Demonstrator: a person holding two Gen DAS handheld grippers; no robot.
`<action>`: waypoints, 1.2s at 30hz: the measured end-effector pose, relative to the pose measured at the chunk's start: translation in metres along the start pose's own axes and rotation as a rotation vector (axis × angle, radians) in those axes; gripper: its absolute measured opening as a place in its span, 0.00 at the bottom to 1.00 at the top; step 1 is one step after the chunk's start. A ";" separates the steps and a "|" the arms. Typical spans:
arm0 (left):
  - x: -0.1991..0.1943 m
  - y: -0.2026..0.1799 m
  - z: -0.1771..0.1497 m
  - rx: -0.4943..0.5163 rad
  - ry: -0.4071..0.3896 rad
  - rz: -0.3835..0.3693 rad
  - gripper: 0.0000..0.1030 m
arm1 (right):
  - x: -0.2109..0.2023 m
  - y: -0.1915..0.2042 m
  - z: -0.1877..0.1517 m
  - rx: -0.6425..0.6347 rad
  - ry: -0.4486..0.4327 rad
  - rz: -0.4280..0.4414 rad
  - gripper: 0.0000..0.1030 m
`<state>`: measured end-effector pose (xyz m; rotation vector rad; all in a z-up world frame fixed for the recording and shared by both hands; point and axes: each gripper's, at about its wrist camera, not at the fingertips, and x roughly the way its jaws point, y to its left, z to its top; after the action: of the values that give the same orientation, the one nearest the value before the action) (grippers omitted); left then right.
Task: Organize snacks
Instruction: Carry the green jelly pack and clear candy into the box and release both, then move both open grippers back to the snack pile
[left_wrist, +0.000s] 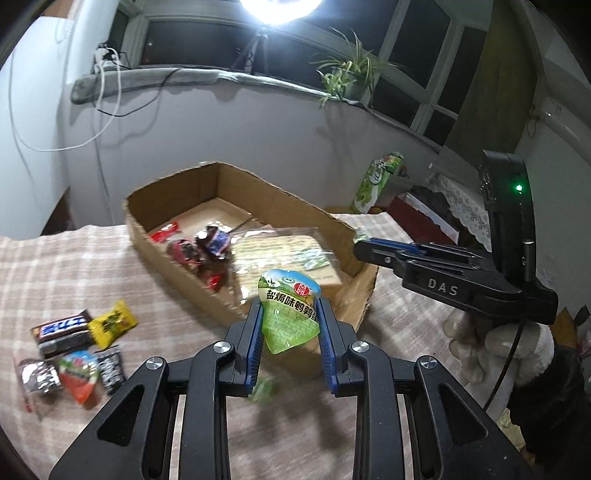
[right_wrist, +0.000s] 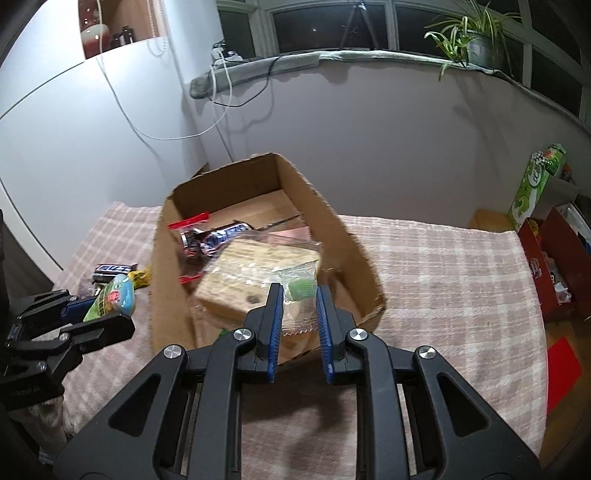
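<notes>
A checked cloth covers the tabletop (right_wrist: 443, 266) below a night window. On it stands an open cardboard box (left_wrist: 177, 258), already holding wrapped snacks. The left hand-held gripper (left_wrist: 290, 314) clamps a green quail-egg pouch (left_wrist: 290, 306) at the box's near wall; the right hand-held gripper (right_wrist: 299, 295) pinches a small clear packet (right_wrist: 299, 291) over its near-right corner. An early release could drop either outside; loose candies (left_wrist: 77, 350) wait at near left.

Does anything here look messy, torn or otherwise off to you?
The cardboard box has ragged, torn top edges and no flaps, and it sits skewed on the checked cloth. A small heap of snacks lies loose on the cloth outside it. Nothing looks spilled or broken.
</notes>
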<state>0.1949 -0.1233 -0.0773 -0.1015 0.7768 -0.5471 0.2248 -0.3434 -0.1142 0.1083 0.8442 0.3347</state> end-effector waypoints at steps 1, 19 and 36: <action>0.004 -0.003 0.001 0.003 0.005 -0.002 0.25 | 0.001 -0.002 0.000 0.001 0.001 -0.002 0.18; 0.023 -0.015 0.008 0.023 0.029 0.008 0.38 | 0.016 -0.012 0.003 0.005 0.010 -0.008 0.21; 0.016 -0.009 0.005 0.001 0.026 0.029 0.48 | 0.004 -0.009 0.007 0.010 -0.033 -0.058 0.78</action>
<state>0.2036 -0.1400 -0.0816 -0.0822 0.8023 -0.5223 0.2350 -0.3498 -0.1142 0.0985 0.8144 0.2738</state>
